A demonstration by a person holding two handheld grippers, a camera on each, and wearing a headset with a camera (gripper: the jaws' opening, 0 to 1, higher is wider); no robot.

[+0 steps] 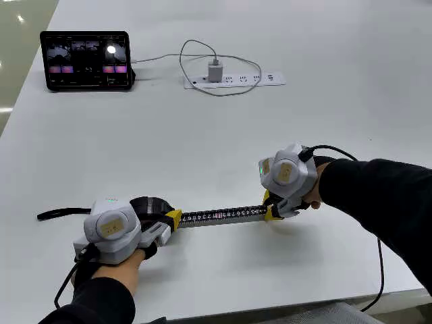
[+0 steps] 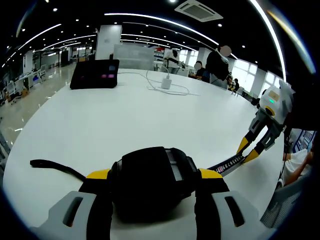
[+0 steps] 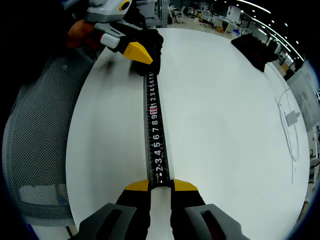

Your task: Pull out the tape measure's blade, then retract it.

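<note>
**Tape measure with blade drawn out, held at both ends.** We see the black case (image 1: 150, 206) at the near left of the white surface (image 1: 223, 148). The left claw (image 1: 167, 223) is clenched on it, one yellow-tipped jaw on either side. From the case the blade (image 1: 219, 216) runs straight to the right, low along the surface with its numerals facing up. The right claw (image 1: 272, 210) is clamped on its far end. In the right gripper view the two jaws meet over the blade's tip, and the printed numbers climb away from them towards the case. A black strap (image 1: 61, 214) trails leftwards from the case and lies on the surface. At the far left stands a tablet (image 1: 86, 59) with its screen lit. Near the far middle lies a power strip (image 1: 236, 79) with a white charger (image 1: 214, 70) plugged in and a looping cable (image 1: 196, 57).
</note>
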